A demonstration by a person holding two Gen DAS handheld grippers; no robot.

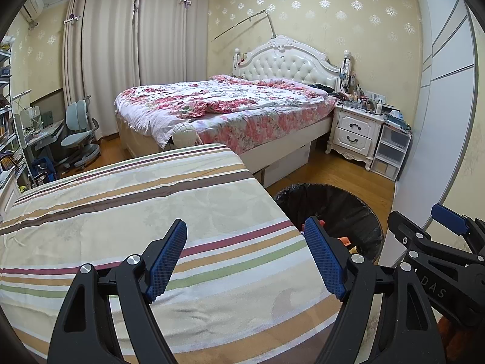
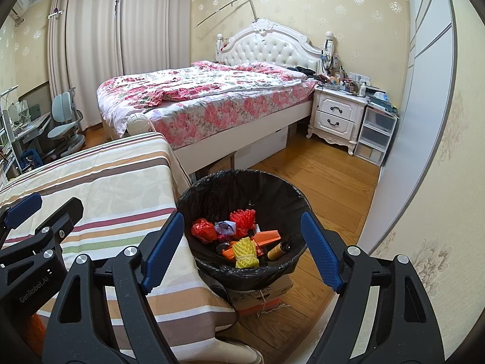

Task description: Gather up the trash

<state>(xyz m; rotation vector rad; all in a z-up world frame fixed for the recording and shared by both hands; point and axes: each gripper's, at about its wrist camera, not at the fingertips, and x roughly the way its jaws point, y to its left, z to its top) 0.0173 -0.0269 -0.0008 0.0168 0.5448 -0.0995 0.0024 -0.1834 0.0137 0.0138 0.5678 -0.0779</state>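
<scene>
A round bin with a black liner [image 2: 242, 188] stands on a cardboard box to the right of the striped table [image 2: 100, 188]. In it lie several pieces of trash: a red bag [image 2: 203, 230], red foam net [image 2: 242, 217], yellow foam net [image 2: 246, 251], orange pieces and a brown tube [image 2: 279, 250]. My right gripper [image 2: 242, 251] is open and empty above the bin. My left gripper [image 1: 245, 257] is open and empty over the table's striped cloth [image 1: 136, 212], near its right edge; the bin [image 1: 348, 206] is just beyond. Each gripper shows at the edge of the other's view.
A bed with a floral quilt [image 2: 212, 100] stands behind the table. A white nightstand [image 2: 336, 115] and plastic drawers [image 2: 376, 133] are at the back right. A wardrobe [image 2: 424, 106] lines the right wall. A desk and chair [image 2: 63, 124] stand at the left.
</scene>
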